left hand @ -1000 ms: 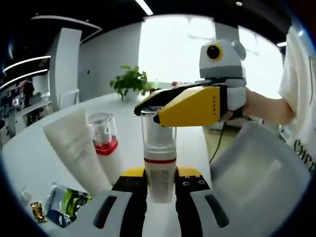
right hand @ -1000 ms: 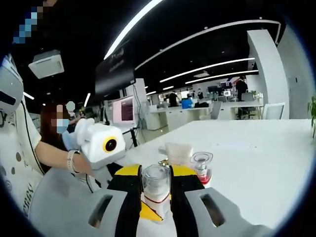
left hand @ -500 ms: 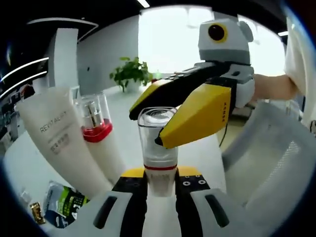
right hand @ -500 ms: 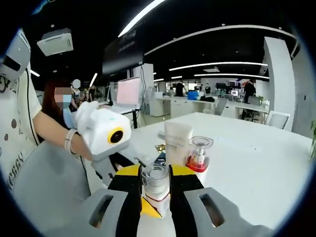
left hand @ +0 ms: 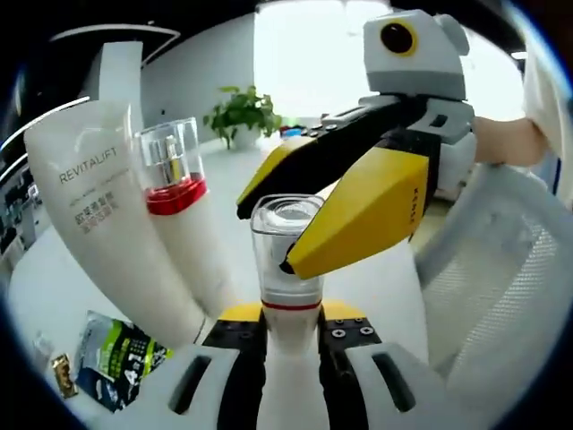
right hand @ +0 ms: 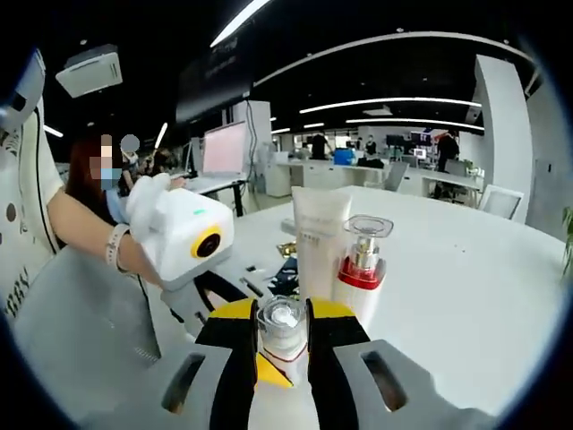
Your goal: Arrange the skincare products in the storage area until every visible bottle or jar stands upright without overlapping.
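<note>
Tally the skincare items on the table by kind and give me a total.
Pump bottles with clear caps: 2, the held pump bottle and the red-collared pump bottle
Squeeze tubes: 1, the white tube
Sachets: 1, the green sachet; one small gold item beside it is too small to tell
Total: 4

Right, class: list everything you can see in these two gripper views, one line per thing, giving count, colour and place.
Pump bottle with clear cap: one, white with a red band, upright, held by both grippers.
Pump bottle with red collar: one, white, leaning beside the tube.
Tube: one, white, printed REVITALIFT, standing cap-down on the table.
Sachet: one, green and black, flat on the table near the tube.
Table: one, white, round.
Potted plant: one, green, far side of the table.
Chair: one, grey mesh, at the table's edge.
Left gripper: yellow and black fingers at the bottle's body.
Right gripper: yellow and black fingers at the cap.
</note>
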A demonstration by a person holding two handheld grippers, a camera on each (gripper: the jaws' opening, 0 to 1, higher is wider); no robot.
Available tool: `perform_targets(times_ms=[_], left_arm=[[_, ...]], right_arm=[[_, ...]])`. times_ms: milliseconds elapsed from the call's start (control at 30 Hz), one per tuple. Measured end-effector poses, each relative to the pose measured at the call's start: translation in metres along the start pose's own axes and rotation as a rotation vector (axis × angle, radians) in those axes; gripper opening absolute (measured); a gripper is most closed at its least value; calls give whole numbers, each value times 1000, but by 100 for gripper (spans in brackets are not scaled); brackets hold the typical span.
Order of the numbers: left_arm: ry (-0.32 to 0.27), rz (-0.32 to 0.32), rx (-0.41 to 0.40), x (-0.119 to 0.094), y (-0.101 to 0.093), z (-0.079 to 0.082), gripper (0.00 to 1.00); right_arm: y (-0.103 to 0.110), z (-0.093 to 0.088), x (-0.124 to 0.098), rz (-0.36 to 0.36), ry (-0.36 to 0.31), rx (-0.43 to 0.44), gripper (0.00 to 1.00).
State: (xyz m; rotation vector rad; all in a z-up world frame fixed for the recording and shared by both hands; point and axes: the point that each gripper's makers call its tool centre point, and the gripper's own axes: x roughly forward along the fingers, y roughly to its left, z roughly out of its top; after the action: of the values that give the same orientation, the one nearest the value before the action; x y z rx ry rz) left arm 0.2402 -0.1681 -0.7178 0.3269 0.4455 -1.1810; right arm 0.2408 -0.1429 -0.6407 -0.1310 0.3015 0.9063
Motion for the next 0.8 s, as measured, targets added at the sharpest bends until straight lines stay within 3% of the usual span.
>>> perform_targets(times_ms=[267, 667, 800], left_arm=[[-3, -18, -27, 2, -1, -3, 16], [13, -13, 0, 1, -3, -6, 21], [24, -5, 0, 0, -2, -8, 21]], right_arm=[[0, -3, 1, -5, 9, 9, 20], [-8, -4, -3, -27, -6, 45, 22], [-7, -8, -3, -17, 18, 52, 23]])
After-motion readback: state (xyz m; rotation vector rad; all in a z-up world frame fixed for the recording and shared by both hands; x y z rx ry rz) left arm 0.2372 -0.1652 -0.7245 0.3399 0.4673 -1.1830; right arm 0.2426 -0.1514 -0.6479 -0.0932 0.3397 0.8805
